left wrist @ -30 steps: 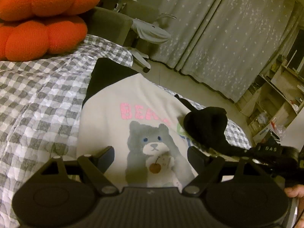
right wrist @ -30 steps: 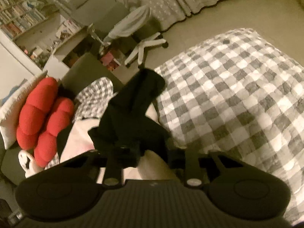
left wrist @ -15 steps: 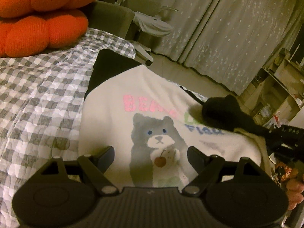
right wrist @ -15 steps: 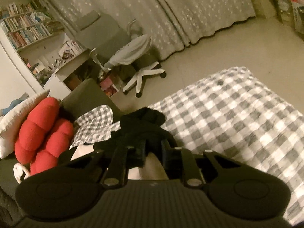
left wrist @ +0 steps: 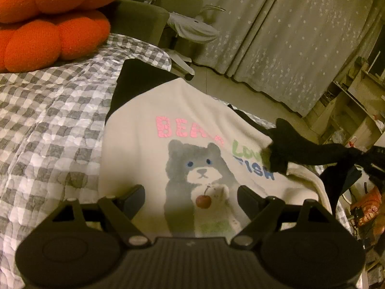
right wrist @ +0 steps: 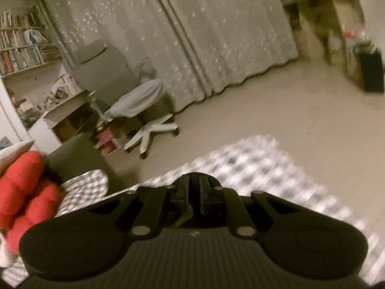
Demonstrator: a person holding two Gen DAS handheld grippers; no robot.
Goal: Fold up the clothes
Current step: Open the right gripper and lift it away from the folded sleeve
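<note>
Soft cream fleece sweatshirt (left wrist: 149,159) is lying matt and fuzzy on the puckered checked cotton quilt (left wrist: 48,120); the orange cushion (left wrist: 55,16) is showing nubbly knit, grippers looking matt plastic.

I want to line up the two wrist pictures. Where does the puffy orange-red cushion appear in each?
Left wrist view: the cushion fills the top left corner, behind the checked bedspread.
Right wrist view: the cushion sits low at the left edge, partly cut off and slightly blurred.
Shared landmark: the star-dotted curtain, upper right in the left wrist view and across the top in the right wrist view.
</note>
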